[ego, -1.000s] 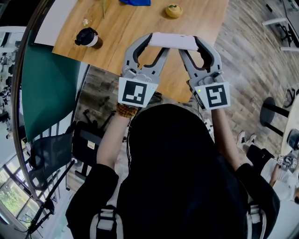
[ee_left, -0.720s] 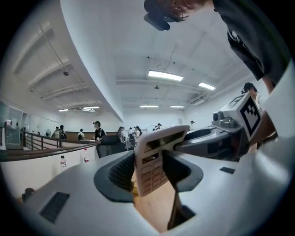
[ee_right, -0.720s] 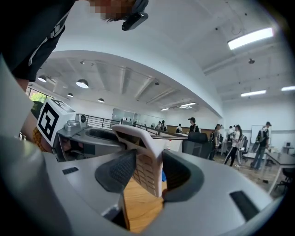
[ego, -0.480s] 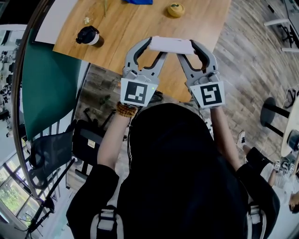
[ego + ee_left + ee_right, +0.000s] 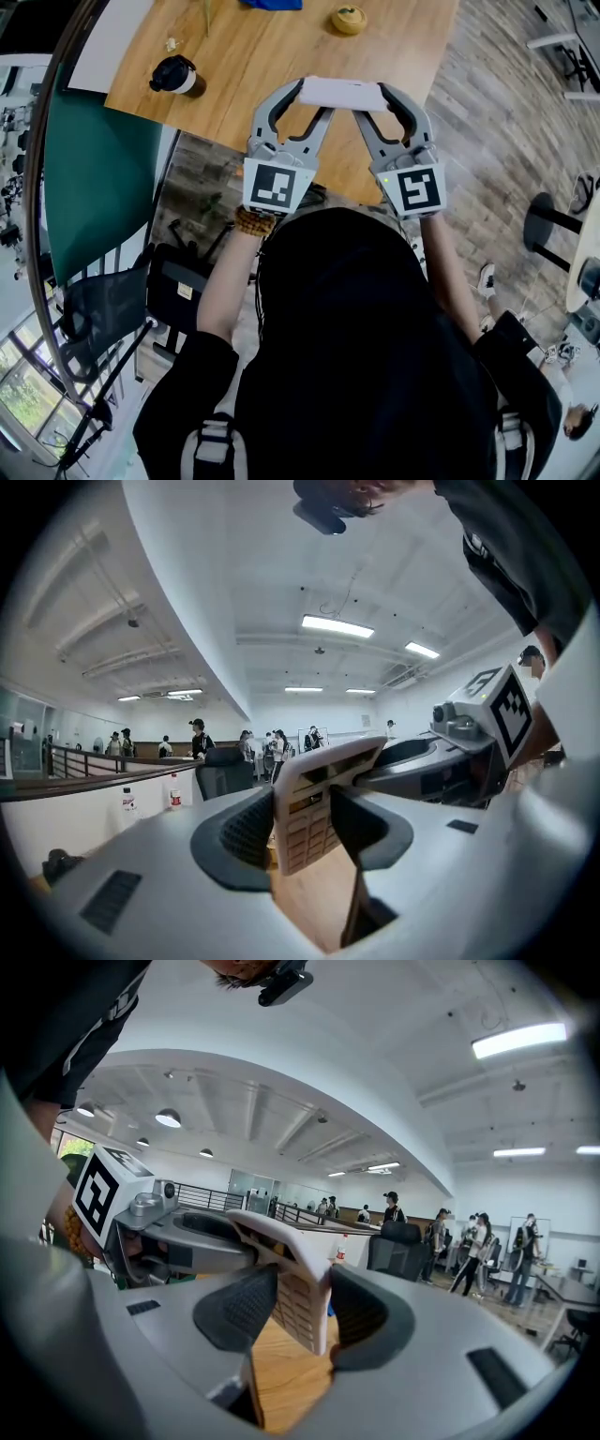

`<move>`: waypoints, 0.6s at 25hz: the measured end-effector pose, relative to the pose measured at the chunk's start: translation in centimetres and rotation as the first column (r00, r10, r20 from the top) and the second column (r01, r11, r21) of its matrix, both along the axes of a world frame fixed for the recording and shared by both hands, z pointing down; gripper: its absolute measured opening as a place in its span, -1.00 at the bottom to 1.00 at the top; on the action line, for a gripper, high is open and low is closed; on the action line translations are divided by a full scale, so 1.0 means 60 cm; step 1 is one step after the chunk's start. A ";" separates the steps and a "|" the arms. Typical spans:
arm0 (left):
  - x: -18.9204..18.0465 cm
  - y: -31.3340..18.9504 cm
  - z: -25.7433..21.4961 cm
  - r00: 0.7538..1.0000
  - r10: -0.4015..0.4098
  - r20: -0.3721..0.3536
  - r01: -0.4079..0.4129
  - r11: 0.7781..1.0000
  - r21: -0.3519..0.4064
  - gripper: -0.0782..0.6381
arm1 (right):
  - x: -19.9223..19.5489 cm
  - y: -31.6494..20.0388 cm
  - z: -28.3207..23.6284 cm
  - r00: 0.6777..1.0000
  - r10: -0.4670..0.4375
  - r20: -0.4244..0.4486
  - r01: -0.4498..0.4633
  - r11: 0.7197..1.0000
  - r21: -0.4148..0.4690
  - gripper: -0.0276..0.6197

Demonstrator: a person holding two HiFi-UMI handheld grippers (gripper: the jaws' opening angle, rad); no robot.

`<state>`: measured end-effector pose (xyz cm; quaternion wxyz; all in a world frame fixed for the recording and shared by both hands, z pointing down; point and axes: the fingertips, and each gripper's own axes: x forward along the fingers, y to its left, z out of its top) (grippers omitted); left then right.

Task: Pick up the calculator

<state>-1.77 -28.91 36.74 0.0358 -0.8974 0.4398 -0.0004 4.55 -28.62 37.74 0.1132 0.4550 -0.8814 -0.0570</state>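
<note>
The left gripper [image 5: 302, 91] and right gripper [image 5: 382, 93] each pinch one end of the calculator [image 5: 342, 93]. Its keys are too blurry to read.

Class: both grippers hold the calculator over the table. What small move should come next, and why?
Probably move both in step, keeping it level: the left gripper and right gripper each clamp one end of the calculator, so uneven motion could twist it loose.
</note>
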 end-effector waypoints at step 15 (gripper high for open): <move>0.002 -0.004 0.005 0.999 0.013 0.029 -0.013 1.000 -0.024 -0.21 | 0.002 -0.002 0.011 1.000 0.006 -0.021 -0.007 1.000 -0.018 -0.39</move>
